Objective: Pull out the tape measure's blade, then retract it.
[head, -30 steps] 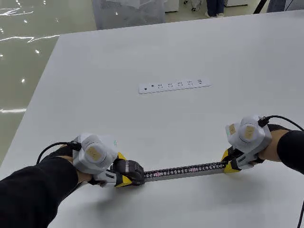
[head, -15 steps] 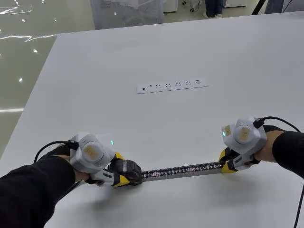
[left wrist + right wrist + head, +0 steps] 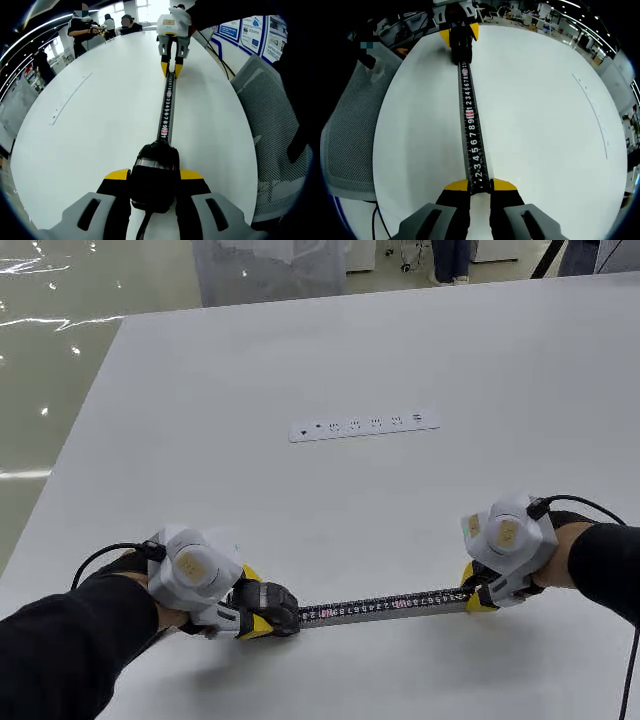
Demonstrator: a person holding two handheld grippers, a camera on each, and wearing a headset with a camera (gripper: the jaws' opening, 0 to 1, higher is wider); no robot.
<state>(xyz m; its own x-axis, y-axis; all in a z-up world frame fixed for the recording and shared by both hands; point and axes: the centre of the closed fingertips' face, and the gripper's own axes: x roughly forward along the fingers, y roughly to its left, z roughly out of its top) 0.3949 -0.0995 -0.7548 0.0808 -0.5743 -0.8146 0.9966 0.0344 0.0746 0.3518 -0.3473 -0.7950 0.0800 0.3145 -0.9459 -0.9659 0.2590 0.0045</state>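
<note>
**A:** 2 claws to place, the left claw (image 3: 255, 598) and the right claw (image 3: 475, 590), plus 1 tape measure (image 3: 270, 605) on 1 table (image 3: 300, 360). Starting at the left, what has the left claw got?

**B:** The tape measure's black case (image 3: 154, 172). The yellow-tipped jaws are closed on its 2 sides, no wider apart than the case itself. The case sits low, close to the table's near edge.

**A:** And moving right from there?

**B:** The blade (image 3: 385, 607) comes out of the case and lies straight. It is either resting on the table top or just above it; I cannot tell which. Its long axis runs left to right across the person's front, from 1 claw to the other.

**A:** And the right end?

**B:** The right claw is pinched nearly shut on the blade's tip, with the low numbers just ahead of its jaws.

**A:** So the pull-out is done?

**B:** I'd judge so, since a good stretch is out. That leaves the retract, which turns on the blade's line. The case lies straight ahead of the right claw along the blade. The right claw would have to travel left on that same axis, keeping the blade unkinked. The left claw is nearer the case, since it holds it.

**A:** Anything else?

**B:** 1 white power strip (image 3: 362, 425), farther up the table and well apart from the work.
</note>
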